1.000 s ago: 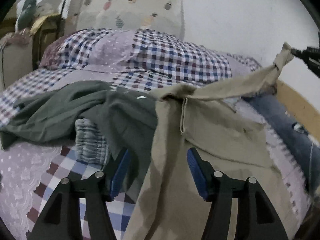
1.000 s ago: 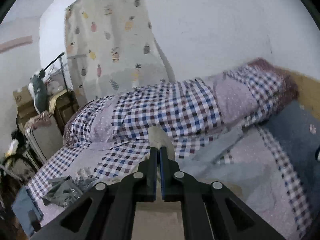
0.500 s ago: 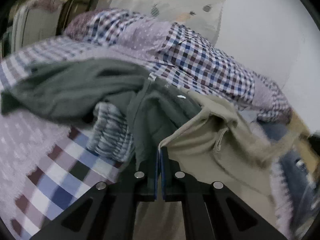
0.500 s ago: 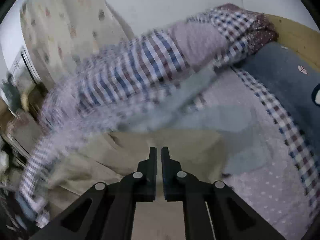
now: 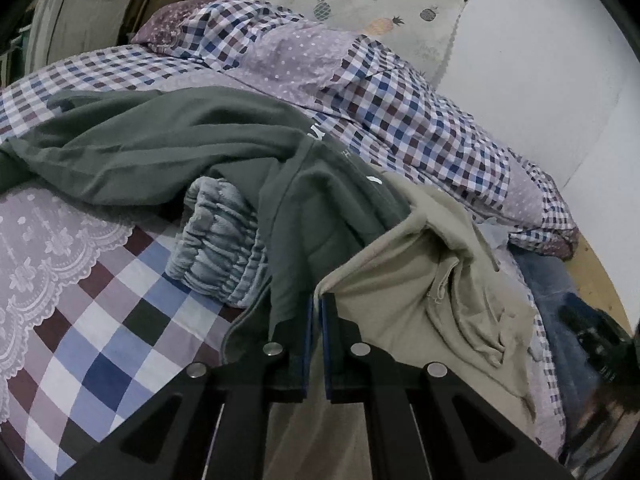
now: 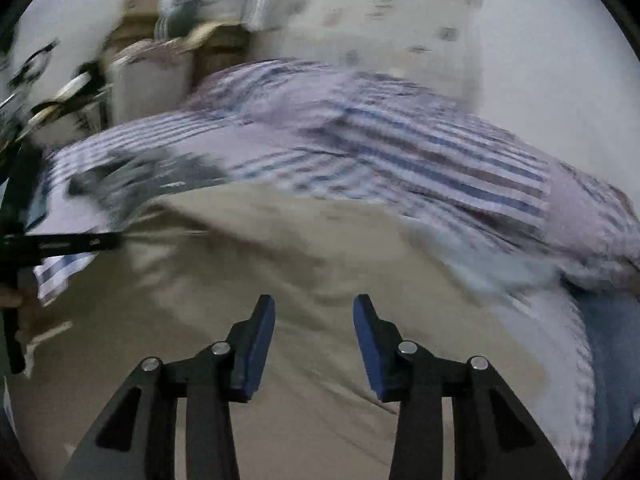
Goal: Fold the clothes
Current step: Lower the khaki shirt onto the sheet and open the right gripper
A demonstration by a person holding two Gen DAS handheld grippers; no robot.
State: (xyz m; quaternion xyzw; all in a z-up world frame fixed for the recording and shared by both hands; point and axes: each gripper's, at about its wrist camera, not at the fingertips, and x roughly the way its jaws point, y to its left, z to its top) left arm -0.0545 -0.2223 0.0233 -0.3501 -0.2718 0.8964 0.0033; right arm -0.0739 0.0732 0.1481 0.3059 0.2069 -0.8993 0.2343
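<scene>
The bed with its checked blue, maroon and white patchwork cover (image 5: 120, 320) serves as my folding surface, with a rolled quilt in the same check (image 5: 400, 120) heaped along the wall side, out of the working area. A large dark green cotton garment (image 5: 160, 148) lies sprawled across the middle, draped partly over a folded grey-blue ribbed fleece piece (image 5: 224, 256); I judge both to be waiting their turn. The item in hand is the beige lightweight cotton garment (image 5: 400, 300), lying crumpled to the right of the green one and overlapping its edge. My left gripper (image 5: 318, 308) is clamped tight on the beige garment's near corner, blue pads pressed together on the fabric, so that this edge is pinned while the rest gets spread. My right gripper (image 6: 314, 320) hangs over the flat beige cloth with its jaws apart and nothing between them; that view is badly motion-blurred, so contact with the cloth cannot be determined. Judgement: garment is only partly laid out, bunched folds remain near a seam, no fold made. Next the right needs a fresh edge to pull taut.
</scene>
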